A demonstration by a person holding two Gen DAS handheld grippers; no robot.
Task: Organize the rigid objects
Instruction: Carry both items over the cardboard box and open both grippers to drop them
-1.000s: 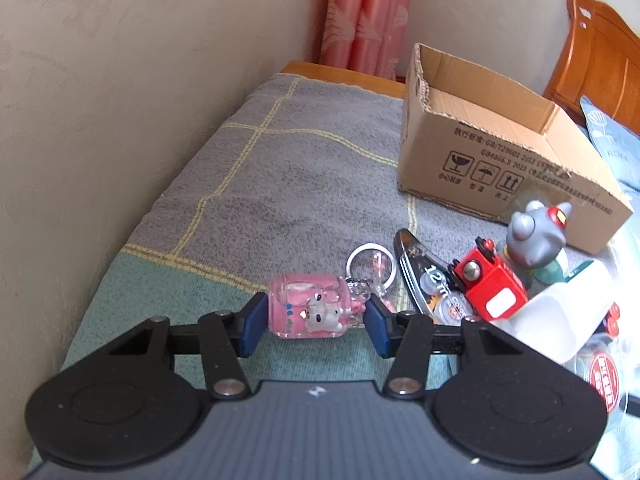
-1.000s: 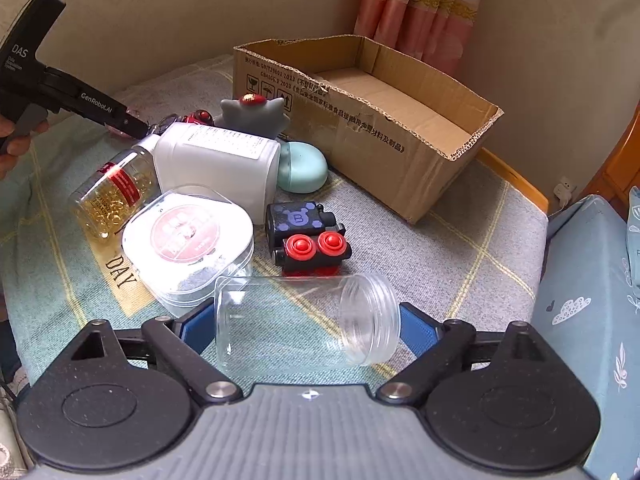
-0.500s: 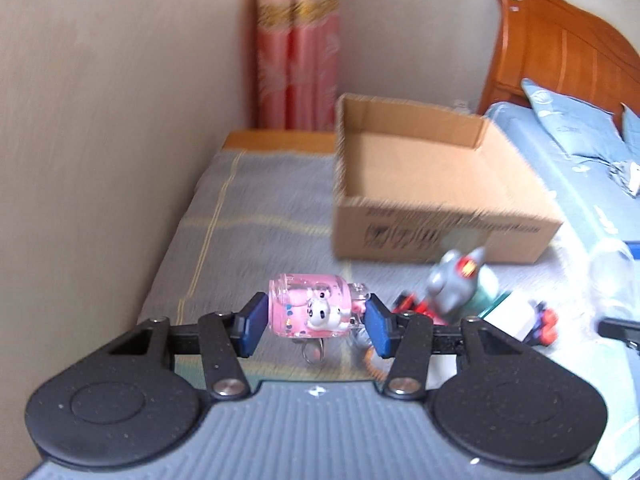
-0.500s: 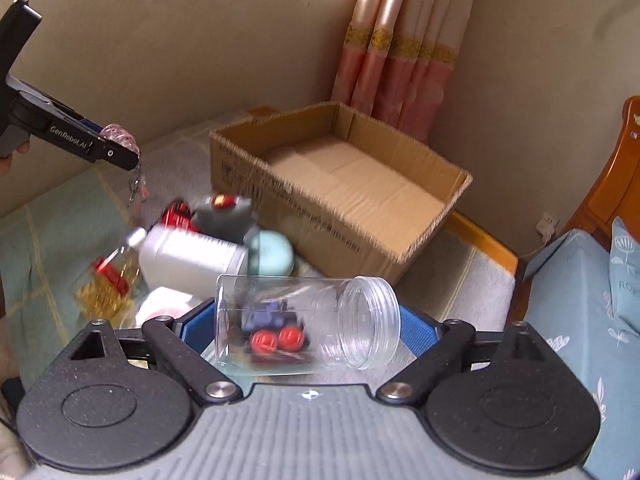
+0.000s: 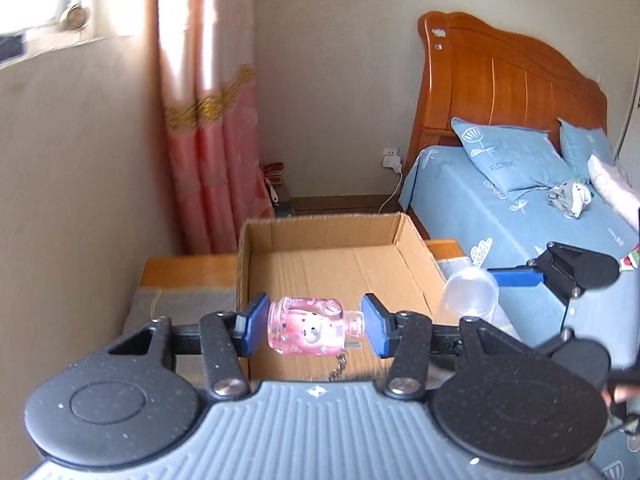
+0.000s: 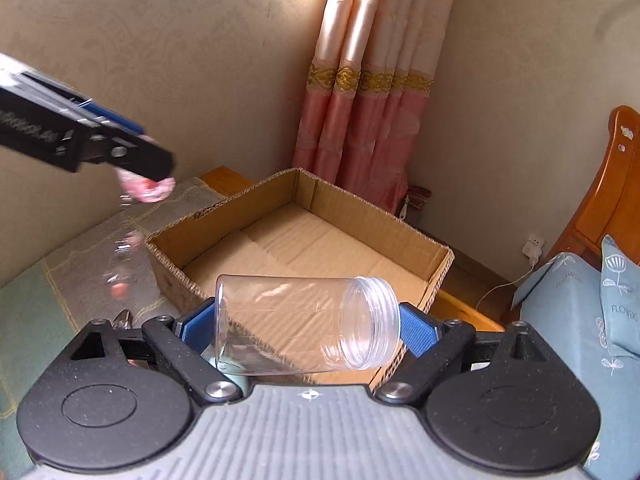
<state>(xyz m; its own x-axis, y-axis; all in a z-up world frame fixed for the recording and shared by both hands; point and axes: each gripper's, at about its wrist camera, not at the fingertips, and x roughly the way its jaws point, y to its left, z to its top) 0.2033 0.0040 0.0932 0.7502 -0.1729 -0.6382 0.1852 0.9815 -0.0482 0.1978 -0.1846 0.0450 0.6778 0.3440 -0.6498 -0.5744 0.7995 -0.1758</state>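
Observation:
My left gripper is shut on a pink bottle keychain, held in the air over the near edge of the open cardboard box; its chain hangs below. My right gripper is shut on a clear plastic jar, lying sideways, mouth to the right, above the box's near wall. The box looks empty inside. In the right wrist view the left gripper with the pink keychain hovers left of the box. In the left wrist view the jar and right gripper hover at the box's right side.
The box stands on a grey checked cloth against the beige wall. Pink curtains hang behind the box. A bed with blue bedding and a wooden headboard lies to the right.
Both grippers have risen from the cloth and moved towards the box, carrying the keychain and the jar. The other toys have dropped out of view.

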